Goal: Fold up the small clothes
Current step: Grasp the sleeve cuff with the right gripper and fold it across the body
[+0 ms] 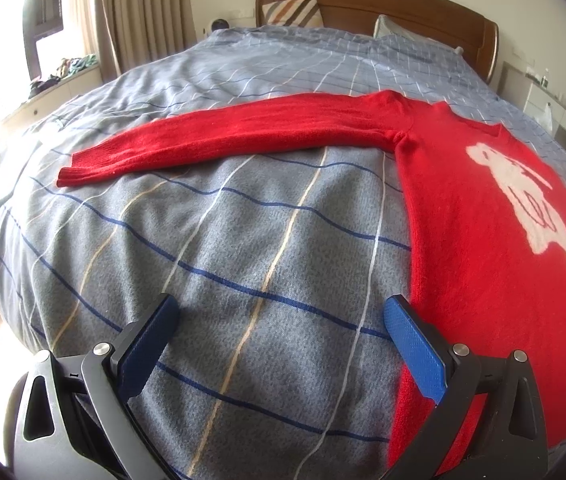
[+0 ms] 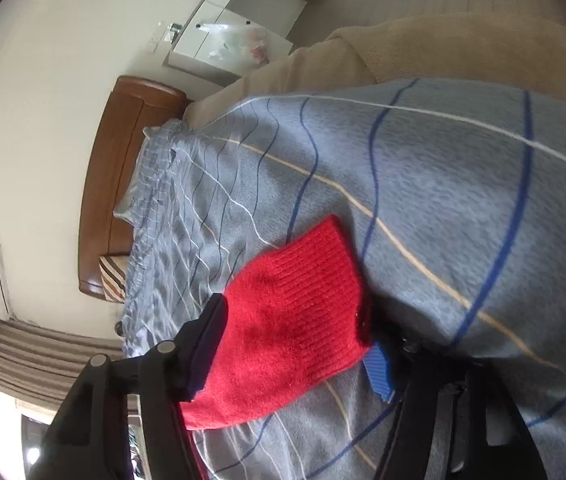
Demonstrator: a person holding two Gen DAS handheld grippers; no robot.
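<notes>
A red knitted sweater (image 1: 483, 240) with a white animal figure lies flat on the bed, its front up. One long sleeve (image 1: 223, 140) stretches out to the left. My left gripper (image 1: 281, 304) hangs open over the bedspread, and its right fingertip (image 1: 397, 312) sits at the sweater's side edge with nothing between the pads. In the right wrist view the other sleeve's ribbed cuff (image 2: 303, 280) fills the gap of my right gripper (image 2: 295, 320). The black finger (image 2: 207, 340) presses one edge and the blue pad (image 2: 379, 372) is partly hidden under the other. The view is rolled sideways.
The bed carries a grey-blue checked bedspread (image 1: 243, 260), a wooden headboard (image 1: 383, 0) and pillows (image 1: 291, 10) at the far end. A window ledge with oddments (image 1: 63, 72) runs along the left. A tan blanket (image 2: 423, 48) and a white cabinet (image 2: 223, 40) lie beyond the bed's right side.
</notes>
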